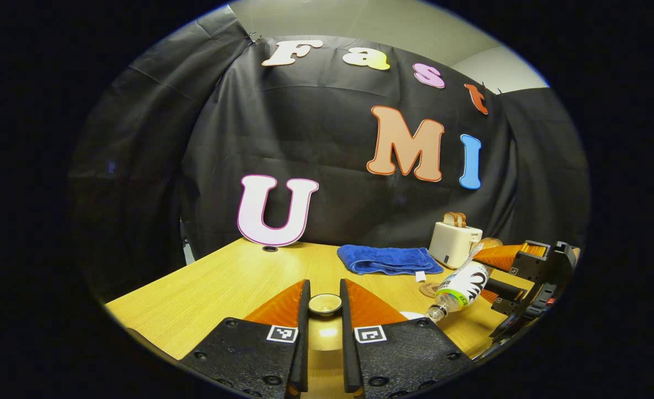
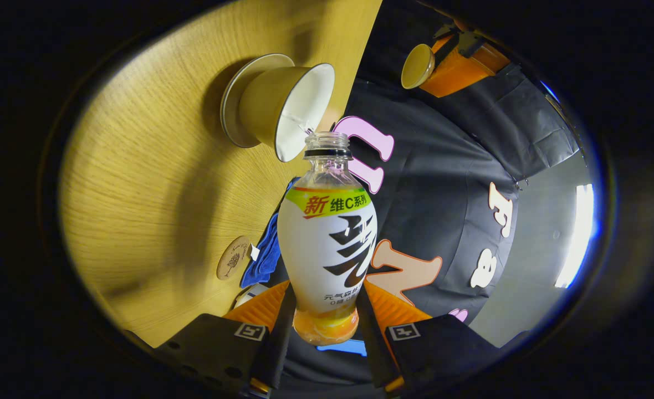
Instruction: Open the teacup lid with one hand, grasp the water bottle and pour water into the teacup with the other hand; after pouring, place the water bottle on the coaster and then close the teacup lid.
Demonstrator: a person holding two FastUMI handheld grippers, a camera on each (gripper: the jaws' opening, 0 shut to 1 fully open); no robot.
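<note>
The right gripper clamps the white-labelled clear plastic water bottle, tipped with its open mouth at the rim of the tan ceramic teacup on the wooden table. The left gripper pinches the small round teacup lid between its fingers, held above the table. A round brown coaster lies nearby.

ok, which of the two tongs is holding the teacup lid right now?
The left tongs: the small round teacup lid sits clamped between their fingers. The right tongs grip the water bottle, tipped toward the open teacup.
</note>
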